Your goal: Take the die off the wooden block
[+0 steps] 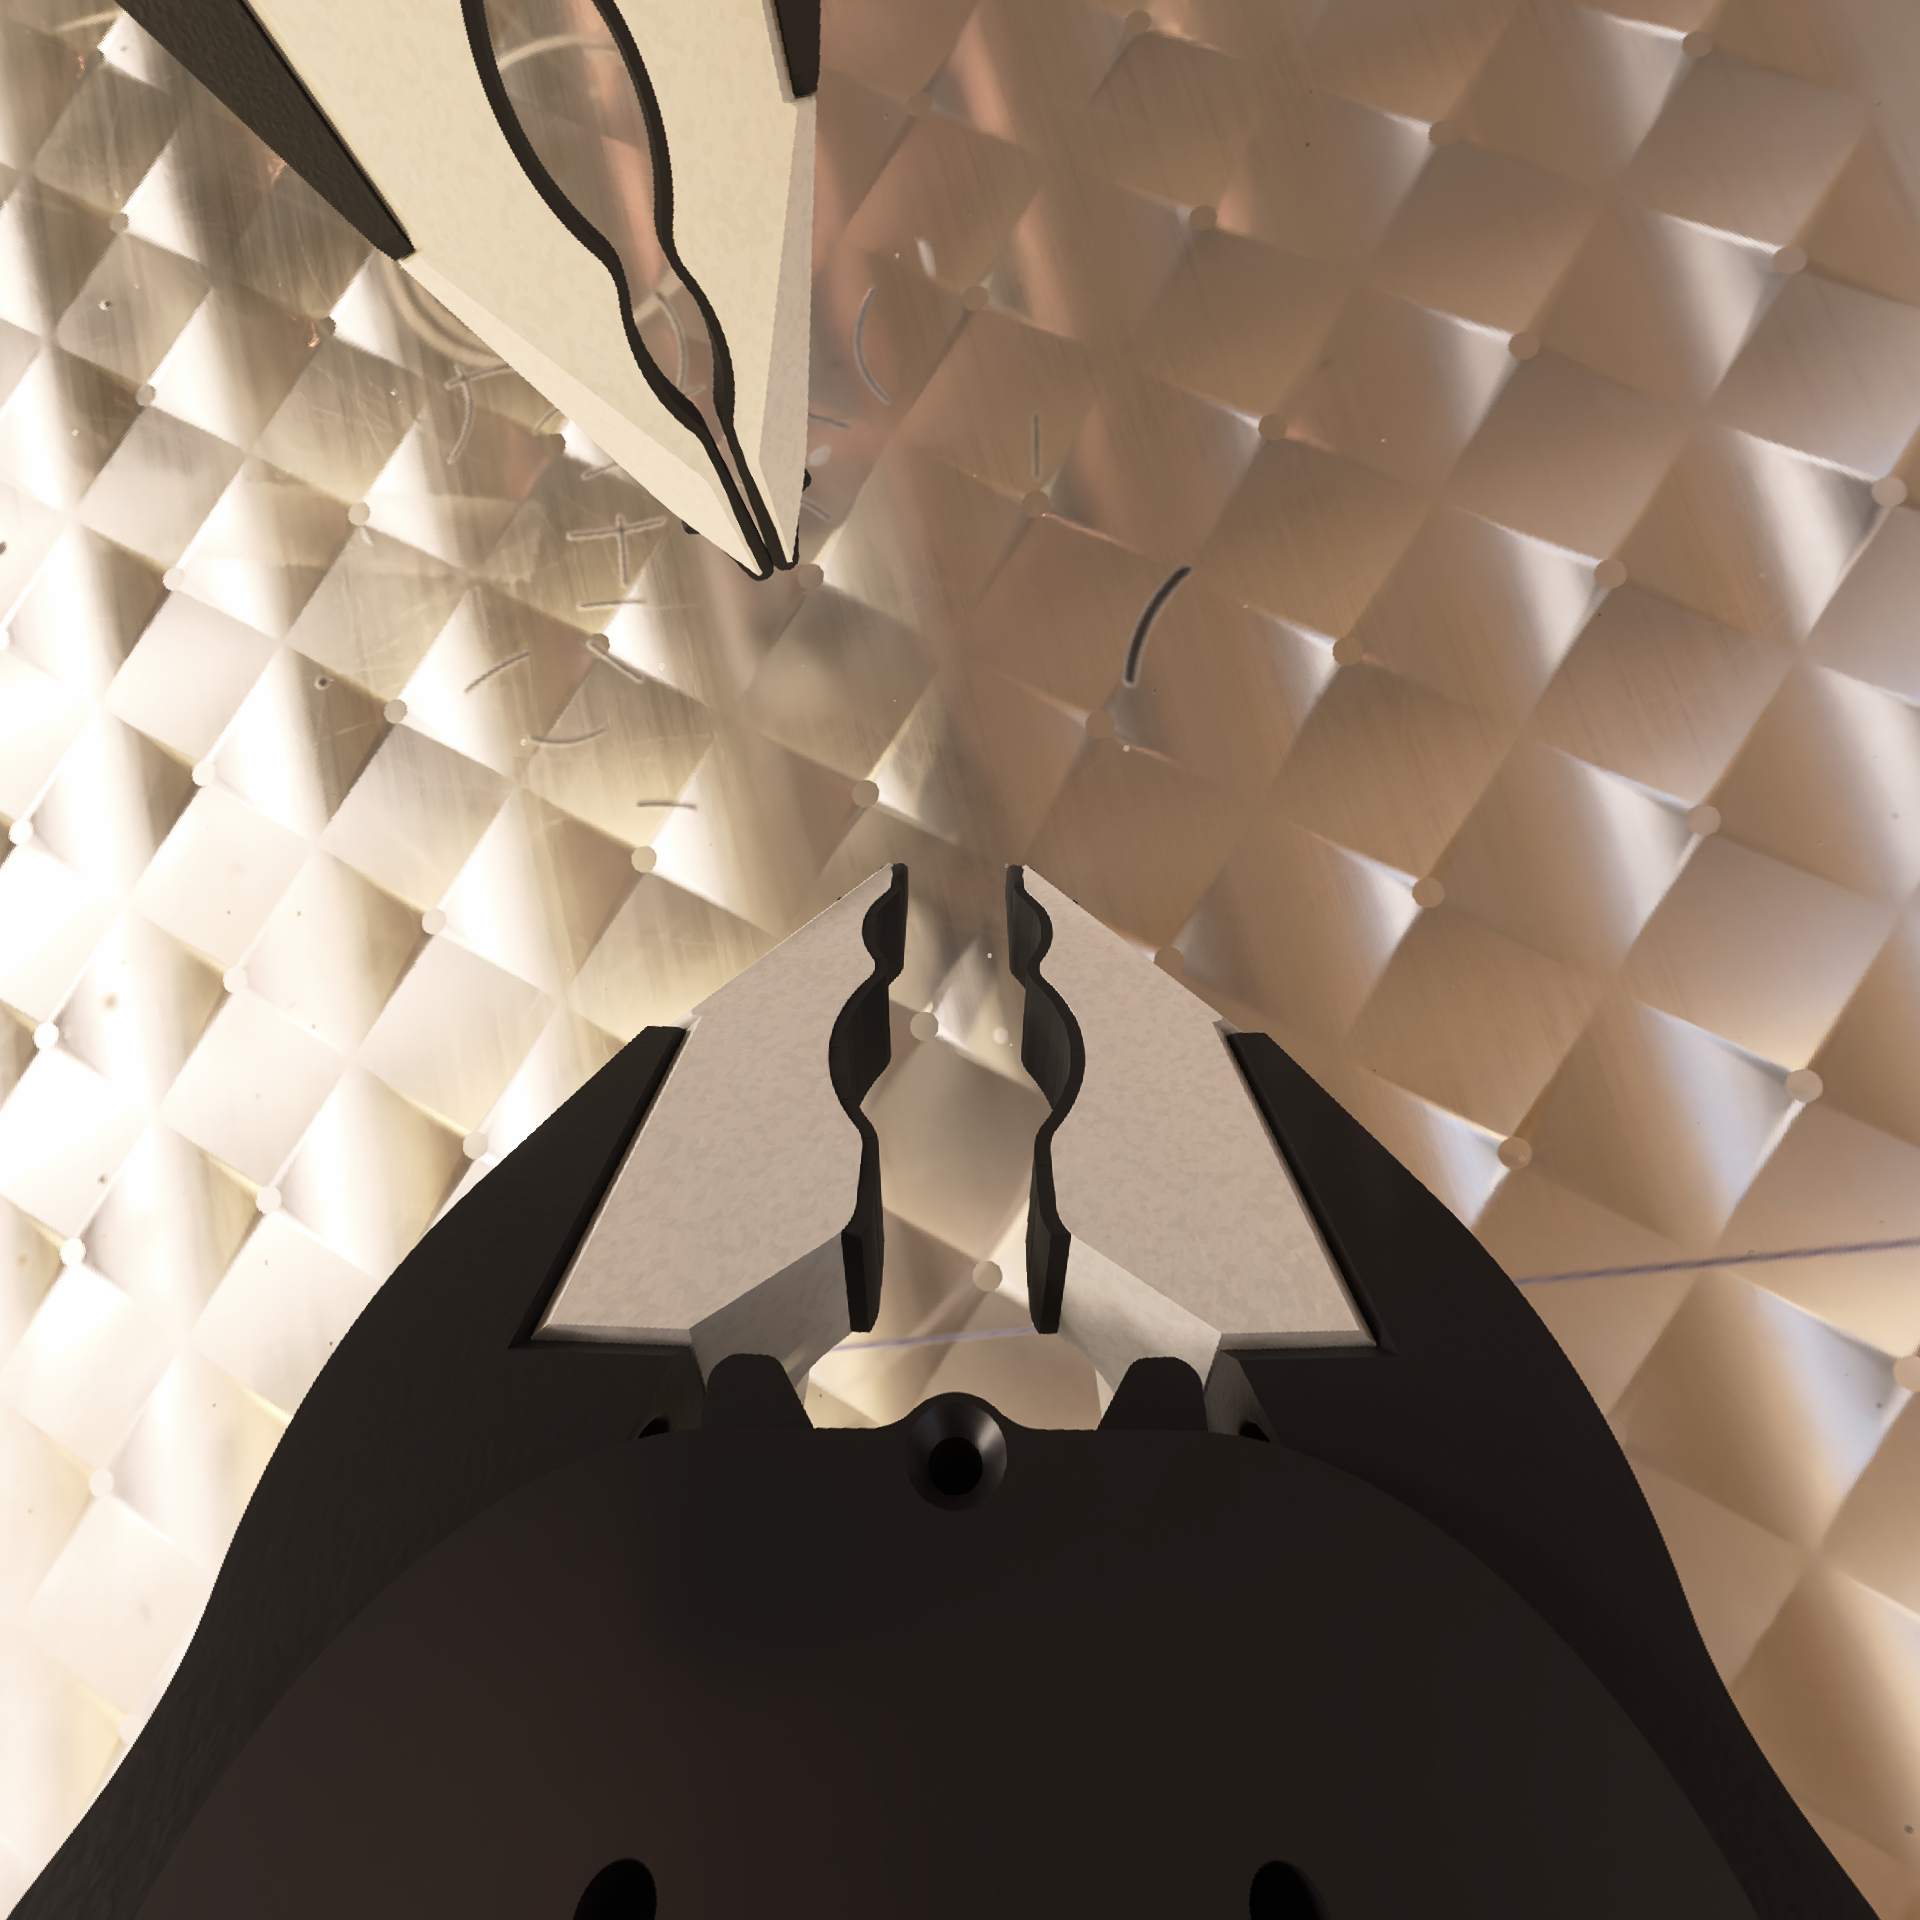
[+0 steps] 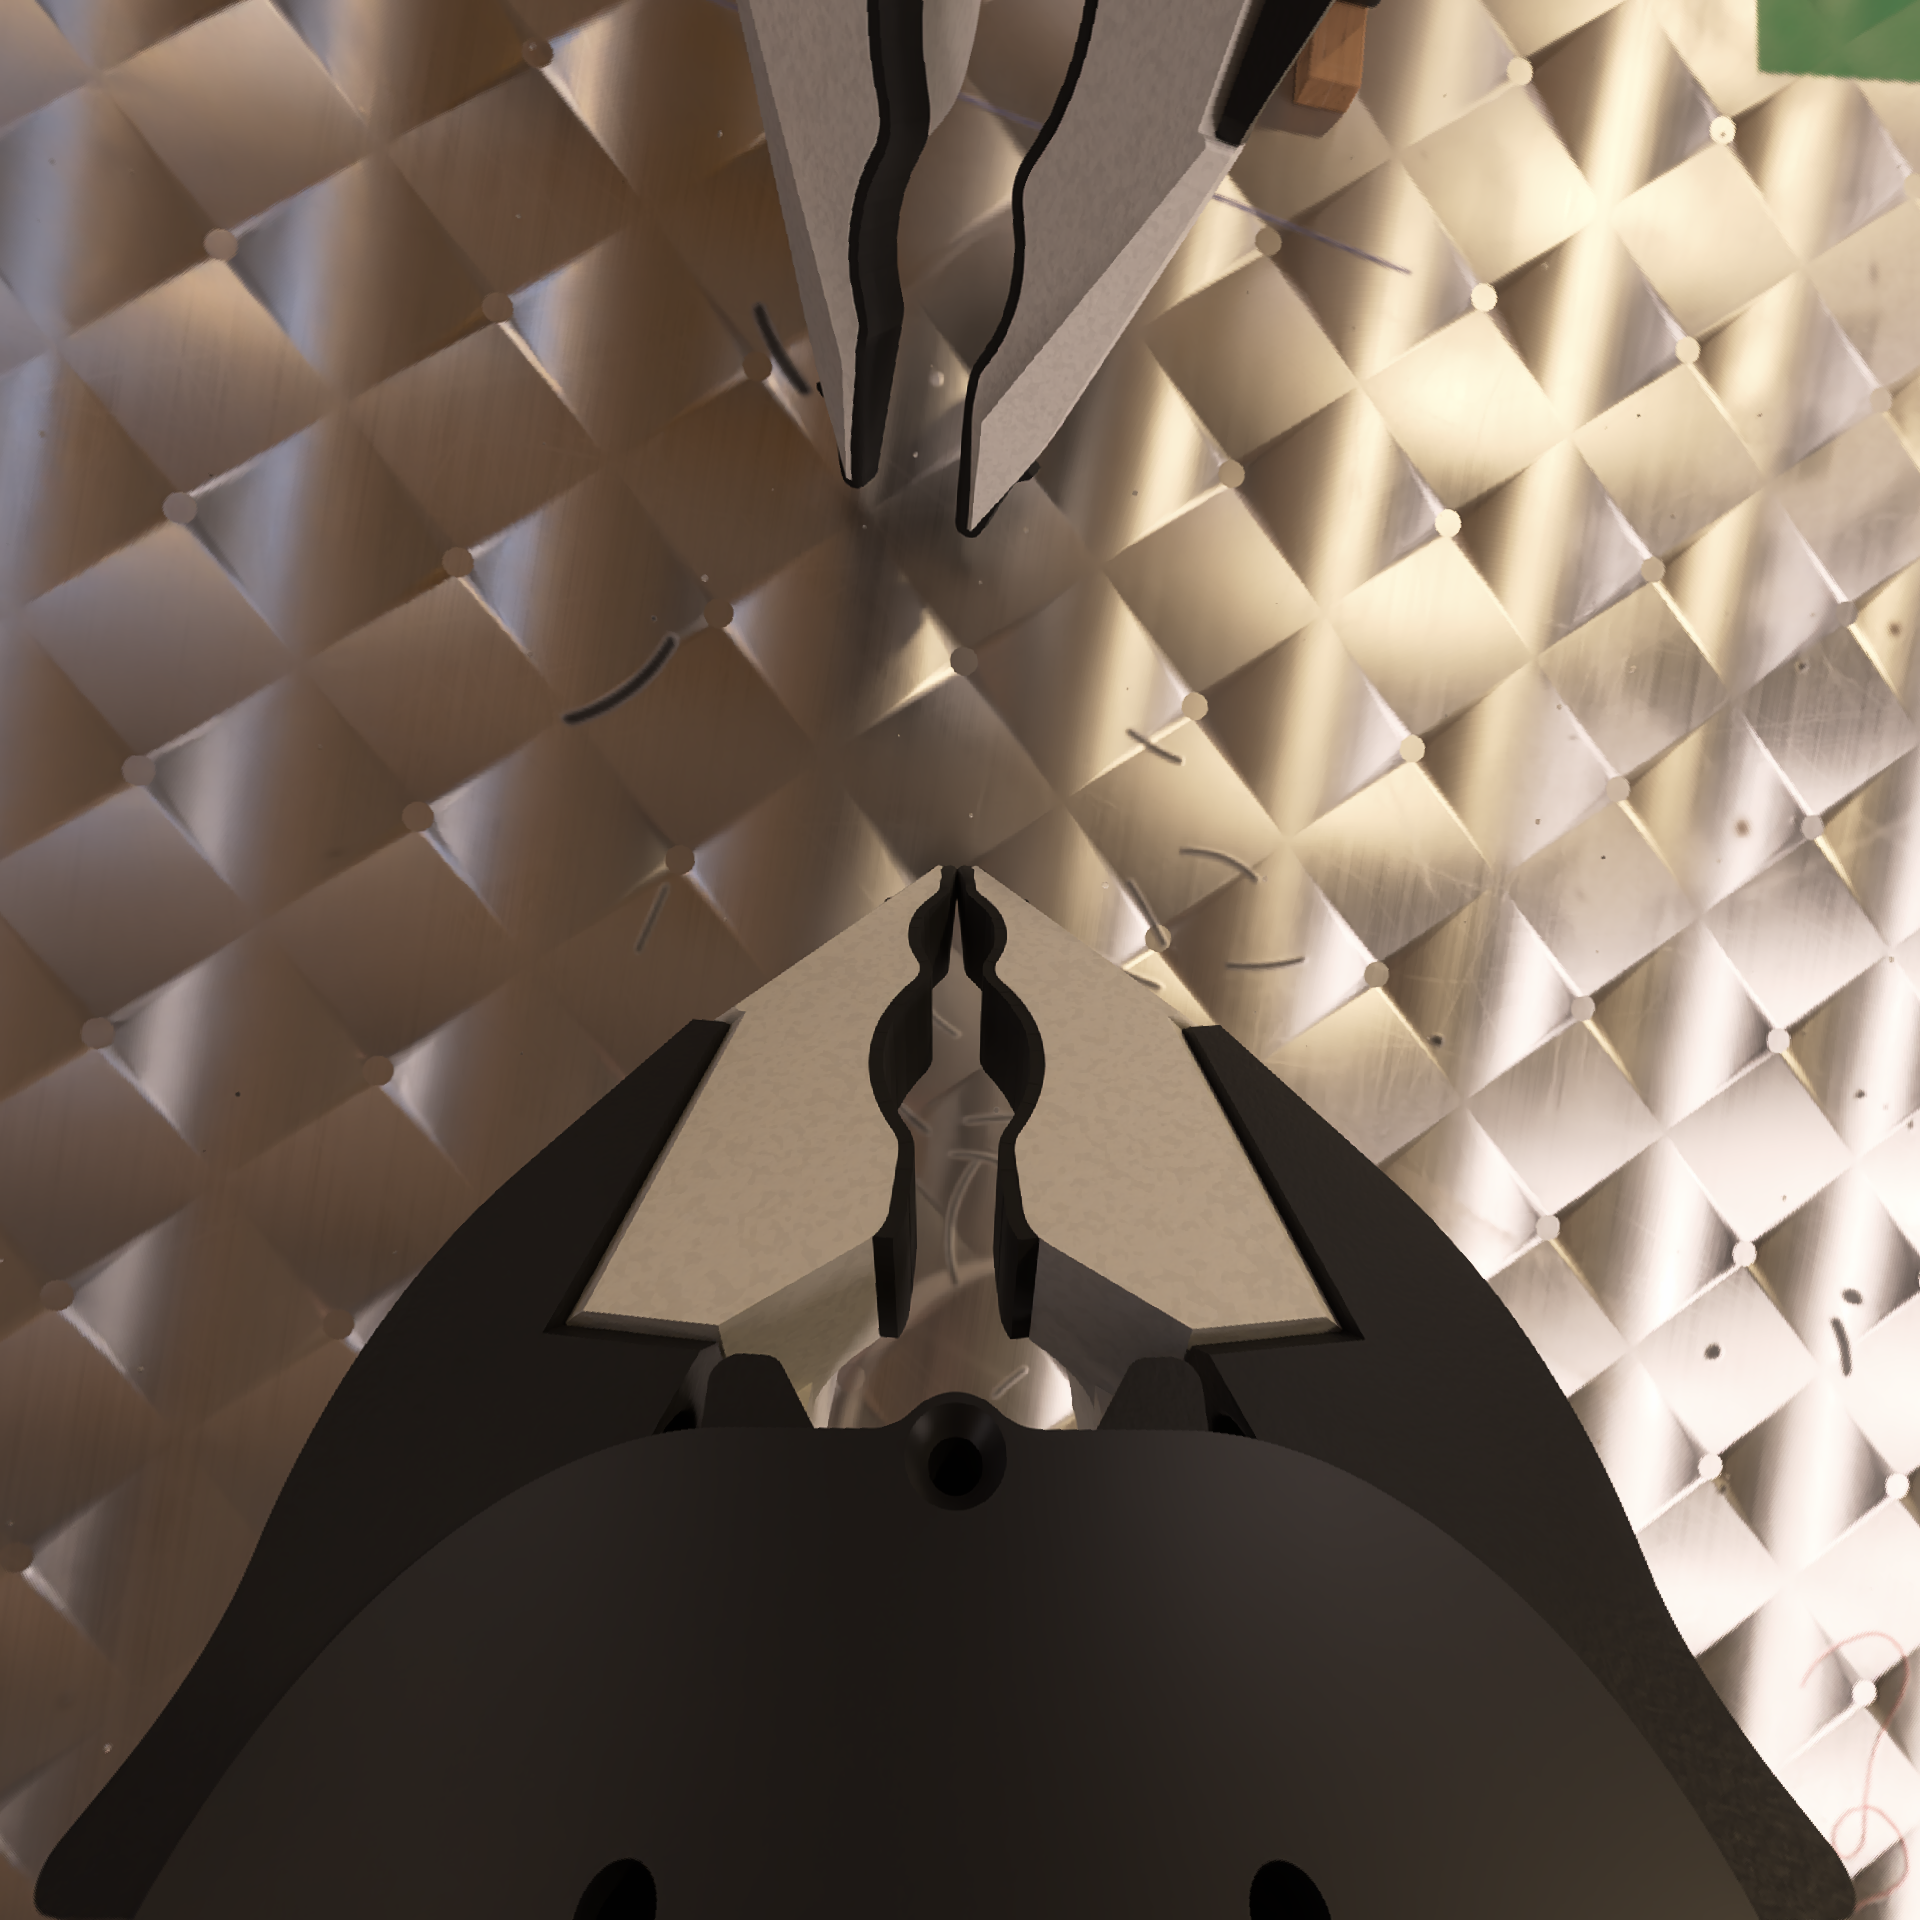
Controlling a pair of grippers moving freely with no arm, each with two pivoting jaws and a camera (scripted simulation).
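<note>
My left gripper (image 1: 954,878) is open and empty above the patterned metal table (image 1: 1455,623). My right gripper (image 2: 957,875) is shut and empty, its tips touching. Each shows in the other's view: the right gripper (image 1: 771,566) comes in from the top left, shut; the left gripper (image 2: 912,507) comes in from the top, open. A piece of the wooden block (image 2: 1328,78) shows at the top edge of the right wrist view, mostly hidden behind the left gripper. I see no die in either view.
A green object (image 2: 1844,36) sits at the top right corner of the right wrist view. The metal table (image 2: 416,520) has a diamond pattern with small studs, scratches and dark curved marks. Thin red scribbles (image 2: 1870,1756) lie at the lower right.
</note>
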